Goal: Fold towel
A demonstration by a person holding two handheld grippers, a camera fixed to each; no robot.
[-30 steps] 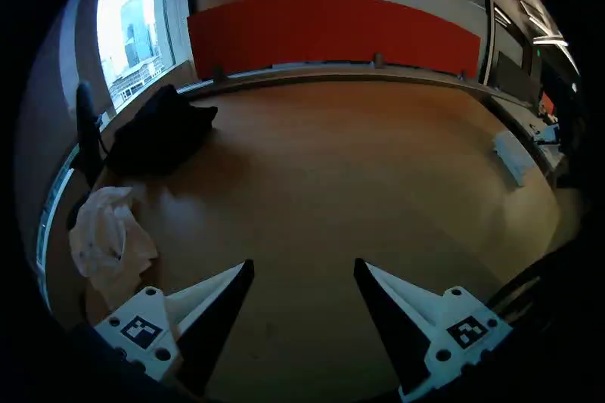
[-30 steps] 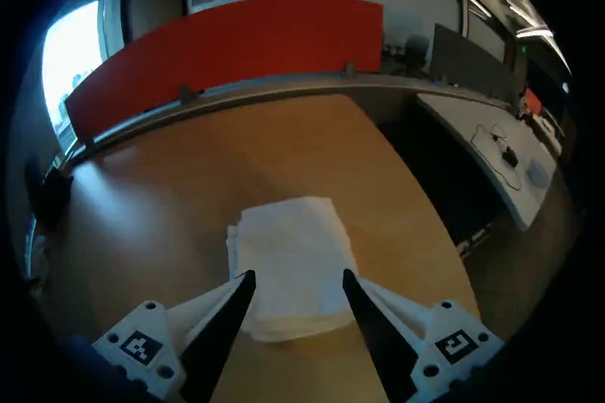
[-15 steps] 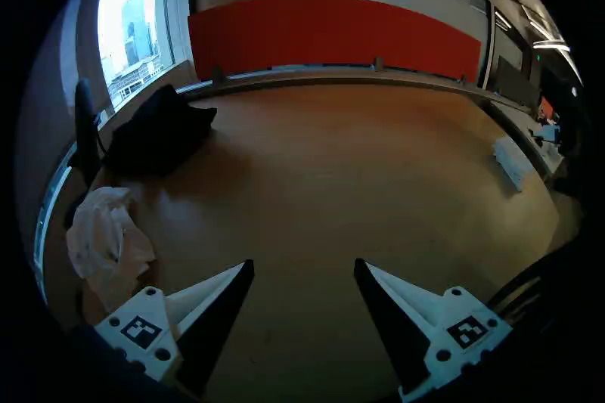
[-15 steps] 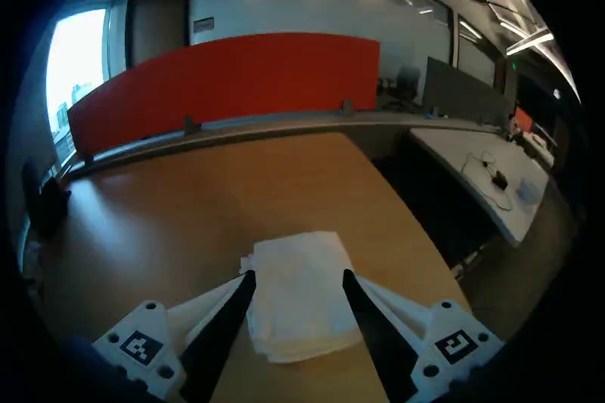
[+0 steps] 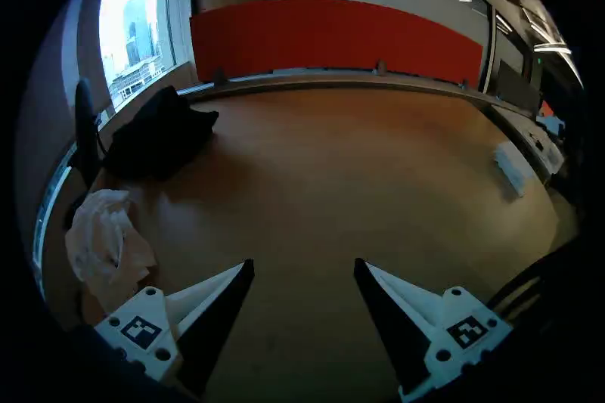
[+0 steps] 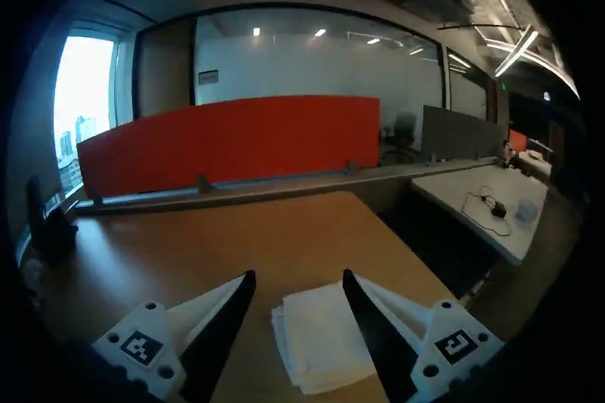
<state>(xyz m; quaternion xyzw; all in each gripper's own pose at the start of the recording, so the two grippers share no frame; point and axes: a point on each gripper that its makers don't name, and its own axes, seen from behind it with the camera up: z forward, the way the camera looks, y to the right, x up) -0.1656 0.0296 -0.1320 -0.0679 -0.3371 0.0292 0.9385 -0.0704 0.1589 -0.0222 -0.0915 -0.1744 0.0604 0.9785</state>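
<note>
A folded white towel (image 6: 325, 339) lies flat on the wooden table, low between the fingers of my right gripper (image 6: 299, 282), which is open and holds nothing. The same folded towel (image 5: 512, 167) appears small at the table's far right edge in the left gripper view. A crumpled white towel (image 5: 106, 244) sits in a heap at the left, just beyond my left finger. My left gripper (image 5: 302, 271) is open above bare table, with nothing between its fingers.
A black bag (image 5: 160, 133) rests at the table's (image 5: 325, 168) back left near the window. A red divider panel (image 5: 333, 36) runs along the far edge. A white desk (image 6: 491, 210) with cables stands to the right across a gap.
The right gripper view has tilted upward, so the folded towel has slid down in the view and more of the room shows. The left gripper has barely moved.
</note>
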